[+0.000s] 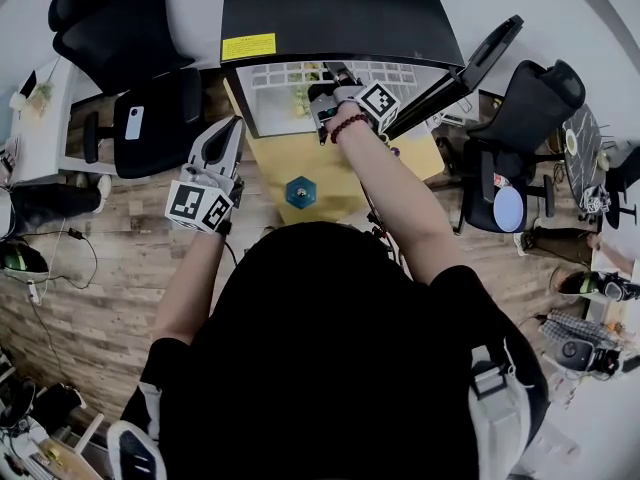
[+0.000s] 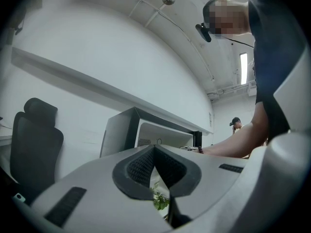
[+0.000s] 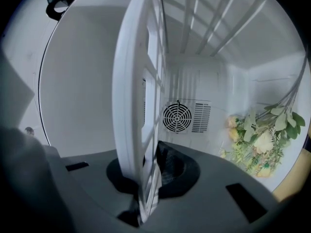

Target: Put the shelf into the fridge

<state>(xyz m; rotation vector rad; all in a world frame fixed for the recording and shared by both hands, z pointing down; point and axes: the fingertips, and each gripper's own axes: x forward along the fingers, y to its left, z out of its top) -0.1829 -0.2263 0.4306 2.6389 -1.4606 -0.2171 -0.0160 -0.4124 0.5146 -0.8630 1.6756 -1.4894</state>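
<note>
- Shelf (image 3: 141, 106): a white plastic grid of slim bars and open squares, lying inside the open black fridge (image 1: 340, 8). Its long side spans the cavity's width, and its plane reaches back toward the rear fan vent (image 3: 177, 116).
- Counter (image 1: 290, 158): tan, carrying the fridge and a small blue object (image 1: 300, 191).
- Right gripper (image 3: 148, 178): clamped on the shelf's near edge, reaching into the fridge.
- Left gripper (image 1: 232, 133): held outside by the fridge's left corner, jaws together on nothing.
- Flowers (image 3: 257, 140): yellow-green, inside the fridge beside the shelf.
</note>
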